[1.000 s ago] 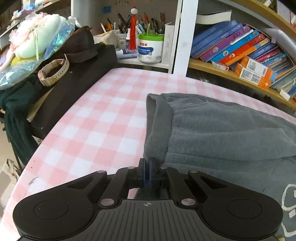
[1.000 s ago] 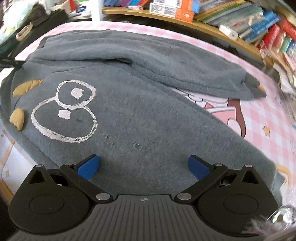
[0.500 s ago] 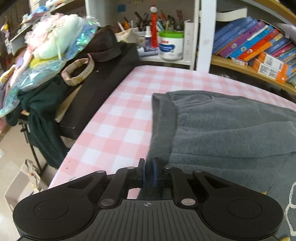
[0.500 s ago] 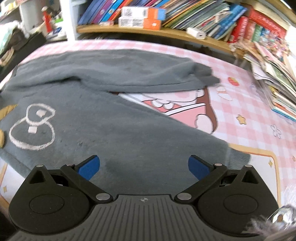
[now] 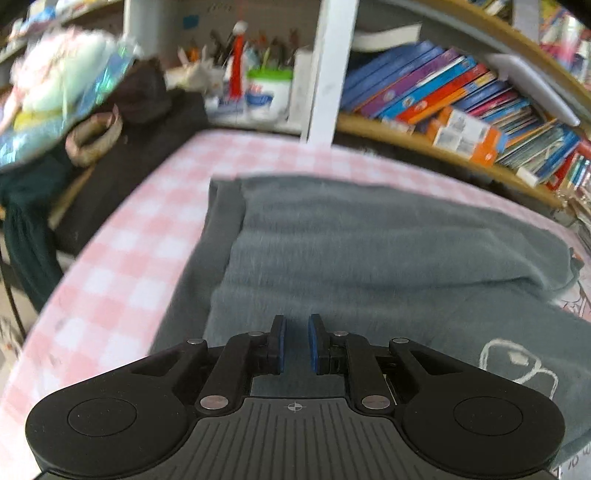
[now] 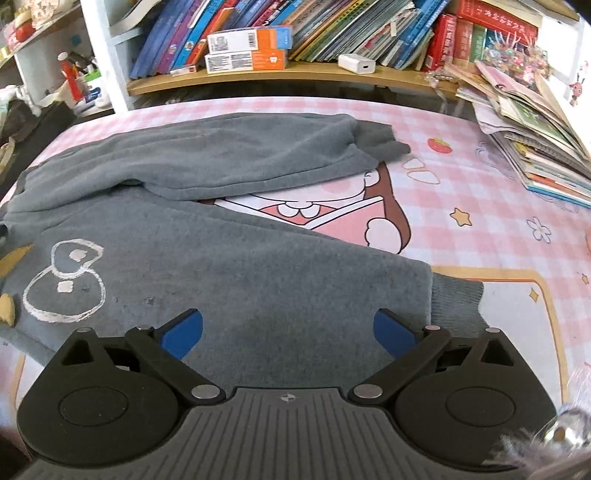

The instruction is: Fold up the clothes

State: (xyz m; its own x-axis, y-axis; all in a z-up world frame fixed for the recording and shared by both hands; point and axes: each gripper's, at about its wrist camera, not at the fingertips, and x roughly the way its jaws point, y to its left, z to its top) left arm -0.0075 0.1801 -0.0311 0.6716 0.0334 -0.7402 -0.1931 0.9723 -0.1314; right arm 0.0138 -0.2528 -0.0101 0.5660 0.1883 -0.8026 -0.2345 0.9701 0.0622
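Grey fleece trousers (image 6: 258,266) with a white outline drawing lie flat on the pink checked table cover (image 6: 480,192). One leg is folded across the far side, and a ribbed cuff (image 6: 456,302) lies at the near right. My right gripper (image 6: 288,332) is wide open and empty, just above the near leg. In the left wrist view the trousers (image 5: 369,251) fill the middle, waistband towards the left. My left gripper (image 5: 295,341) hovers over the fabric with its jaws a small gap apart, holding nothing.
A wooden shelf of books (image 6: 295,33) runs along the far edge. A stack of magazines (image 6: 535,122) lies at the right. A black case with clothes and a strap (image 5: 92,136) stands off the table's left edge. Jars and pens (image 5: 266,88) sit at the back.
My left gripper let go of the waistband edge, opened slightly, and moved right over the trousers. My right gripper drew back and right, bringing the cuff into view.
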